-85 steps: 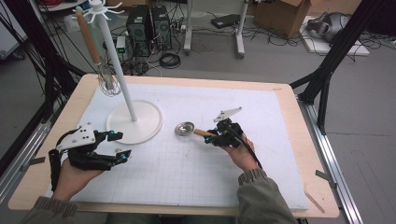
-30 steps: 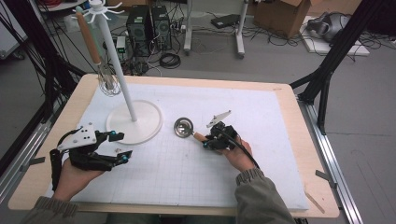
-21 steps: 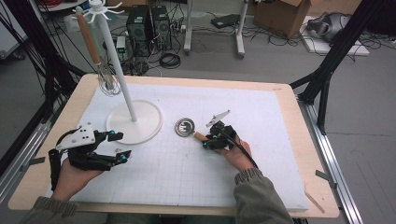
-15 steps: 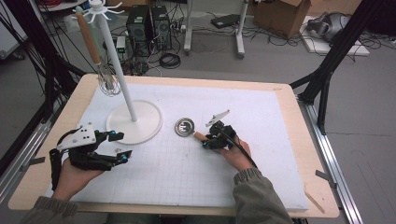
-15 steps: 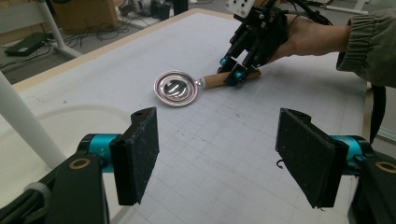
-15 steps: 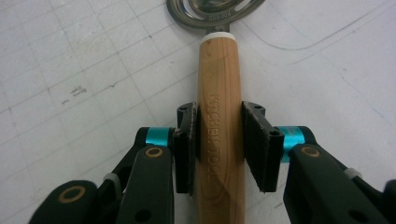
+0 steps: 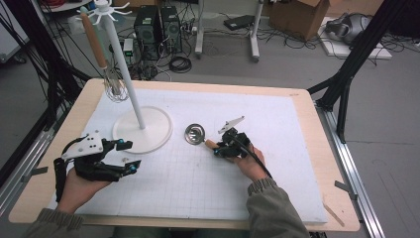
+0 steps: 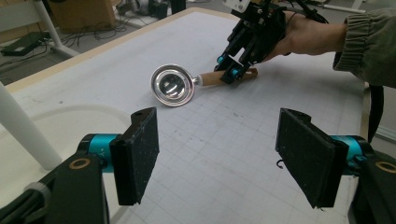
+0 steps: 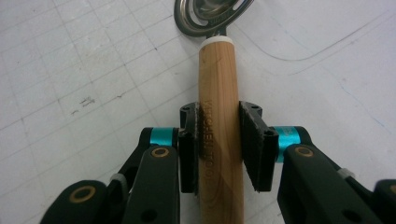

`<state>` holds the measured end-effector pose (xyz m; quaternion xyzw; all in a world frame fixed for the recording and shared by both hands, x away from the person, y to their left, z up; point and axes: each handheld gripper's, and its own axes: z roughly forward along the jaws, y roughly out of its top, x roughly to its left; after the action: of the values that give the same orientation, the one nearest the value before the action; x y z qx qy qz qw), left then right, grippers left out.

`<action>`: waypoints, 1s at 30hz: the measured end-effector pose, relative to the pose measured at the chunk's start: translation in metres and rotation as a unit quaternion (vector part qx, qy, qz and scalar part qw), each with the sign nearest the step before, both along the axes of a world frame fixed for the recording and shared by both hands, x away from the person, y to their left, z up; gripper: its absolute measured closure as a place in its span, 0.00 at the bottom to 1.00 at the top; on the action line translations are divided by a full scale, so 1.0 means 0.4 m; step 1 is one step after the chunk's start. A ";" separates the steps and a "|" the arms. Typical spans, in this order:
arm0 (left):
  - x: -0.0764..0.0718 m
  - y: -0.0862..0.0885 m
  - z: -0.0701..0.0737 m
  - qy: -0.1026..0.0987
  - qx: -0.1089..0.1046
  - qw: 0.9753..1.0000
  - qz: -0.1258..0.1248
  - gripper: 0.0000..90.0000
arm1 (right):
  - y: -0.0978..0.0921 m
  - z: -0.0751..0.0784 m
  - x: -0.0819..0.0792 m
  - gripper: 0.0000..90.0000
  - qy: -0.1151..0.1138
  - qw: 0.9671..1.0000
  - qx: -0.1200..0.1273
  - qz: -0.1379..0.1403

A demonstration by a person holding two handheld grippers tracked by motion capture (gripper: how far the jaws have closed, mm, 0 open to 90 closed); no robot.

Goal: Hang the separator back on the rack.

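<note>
Left gripper (image 7: pixel 128 154): rests at the near left of the mat, jaws wide apart, holding nothing; unchanged across the earlier frames.
Right gripper (image 9: pixel 219 148): clenched on the ladle's wooden handle, one pad flat on each side. Since 2.8 s ago it has drawn slightly nearer the person and settled low on the mat.
Ladle (image 7: pixel 197 134): lies on the mat mid-table, steel bowl toward the stand, handle toward the person. It has shifted a little with the right gripper and has kept its place over the last half second.
Mat (image 7: pixel 277 124): white gridded sheet, bare apart from the stand base and the ladle.
Stand (image 7: pixel 125 69): white post on a round base at the far left, hooks at the top; apart from the ladle.
Whisk (image 7: pixel 106 64): hangs from the stand, wire head low beside the post.
Meaning: the grasp looks complete and centred; the judged next step is lifting the ladle toward a free hook. Risk: the round handle may roll between the pads.
</note>
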<state>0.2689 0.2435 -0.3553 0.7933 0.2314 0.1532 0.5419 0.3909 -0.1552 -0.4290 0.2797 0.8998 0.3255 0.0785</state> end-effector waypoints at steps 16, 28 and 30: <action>-0.003 -0.007 0.005 -0.003 -0.001 1.000 -0.005 0.34 | -0.010 0.025 -0.010 0.78 -0.003 0.999 0.038 0.011; -0.004 -0.013 0.009 -0.005 -0.001 1.000 -0.009 0.34 | -0.020 0.048 -0.019 0.78 -0.005 0.998 0.067 0.011; -0.004 -0.014 0.009 -0.006 0.000 1.000 -0.009 0.34 | -0.021 0.050 -0.019 0.78 -0.007 0.997 0.072 0.013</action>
<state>0.2674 0.2378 -0.3516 0.7943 0.2211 0.1525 0.5450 0.3833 -0.1637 -0.4088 0.2712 0.8768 0.3926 0.0600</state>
